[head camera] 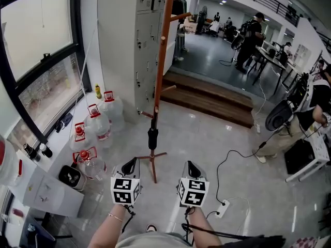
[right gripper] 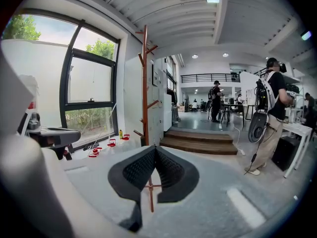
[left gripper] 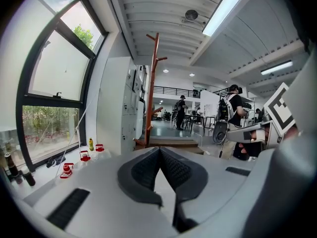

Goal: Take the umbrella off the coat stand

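The coat stand [head camera: 160,61] is a tall orange-brown wooden pole with short pegs, and its cross foot [head camera: 153,159] rests on the floor just ahead of me. A short black object, apparently the folded umbrella [head camera: 152,138], hangs low on the pole. My left gripper [head camera: 134,161] is below and left of the foot, and my right gripper [head camera: 190,164] is below and right of it. Both are shut and hold nothing. In the left gripper view the stand [left gripper: 153,83] rises beyond the shut left gripper [left gripper: 159,149]. In the right gripper view the stand [right gripper: 144,83] rises just left of the shut right gripper [right gripper: 155,148].
Several water jugs with red caps [head camera: 98,125] stand along the window wall at the left. White lockers [head camera: 147,40] are behind the stand. A wooden step [head camera: 212,99] crosses behind it. A power strip with cable [head camera: 223,208] lies at the right. People [head camera: 251,37] work at desks in the back.
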Demonstrator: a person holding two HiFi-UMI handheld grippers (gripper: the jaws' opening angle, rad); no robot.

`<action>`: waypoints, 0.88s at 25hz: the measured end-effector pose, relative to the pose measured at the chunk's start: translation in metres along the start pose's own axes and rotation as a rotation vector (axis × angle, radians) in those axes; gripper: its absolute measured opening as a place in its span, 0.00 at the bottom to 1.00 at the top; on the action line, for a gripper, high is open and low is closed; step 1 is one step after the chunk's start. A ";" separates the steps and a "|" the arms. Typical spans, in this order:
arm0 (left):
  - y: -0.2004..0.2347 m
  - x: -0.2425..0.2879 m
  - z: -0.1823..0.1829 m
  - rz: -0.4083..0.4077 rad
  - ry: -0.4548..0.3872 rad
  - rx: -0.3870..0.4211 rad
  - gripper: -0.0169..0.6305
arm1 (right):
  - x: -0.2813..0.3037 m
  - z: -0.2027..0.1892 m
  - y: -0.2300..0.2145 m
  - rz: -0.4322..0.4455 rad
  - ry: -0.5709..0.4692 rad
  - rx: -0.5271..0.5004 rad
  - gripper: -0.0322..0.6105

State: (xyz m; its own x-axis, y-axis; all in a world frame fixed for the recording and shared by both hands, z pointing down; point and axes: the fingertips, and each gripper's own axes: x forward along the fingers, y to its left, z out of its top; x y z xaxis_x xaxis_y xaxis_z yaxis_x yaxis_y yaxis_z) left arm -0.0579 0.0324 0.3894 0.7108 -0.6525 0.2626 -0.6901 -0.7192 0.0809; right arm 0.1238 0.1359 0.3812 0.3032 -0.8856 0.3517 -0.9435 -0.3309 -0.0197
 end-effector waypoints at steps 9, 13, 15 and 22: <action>0.002 0.021 -0.006 0.014 0.029 0.006 0.03 | 0.024 -0.008 -0.014 0.001 0.029 0.027 0.06; 0.009 0.037 -0.004 0.014 0.033 0.008 0.03 | 0.039 -0.009 -0.016 -0.002 0.041 0.033 0.06; 0.012 0.049 -0.004 0.011 0.034 0.006 0.03 | 0.049 -0.008 -0.020 -0.009 0.041 0.036 0.06; 0.027 0.106 0.017 -0.012 0.009 0.005 0.03 | 0.098 0.017 -0.036 -0.040 0.022 0.026 0.06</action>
State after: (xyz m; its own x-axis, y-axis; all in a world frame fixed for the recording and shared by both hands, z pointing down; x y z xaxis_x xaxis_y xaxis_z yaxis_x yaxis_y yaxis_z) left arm 0.0014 -0.0603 0.4030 0.7177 -0.6416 0.2707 -0.6808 -0.7281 0.0795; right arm 0.1896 0.0557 0.3998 0.3370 -0.8642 0.3736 -0.9269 -0.3742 -0.0295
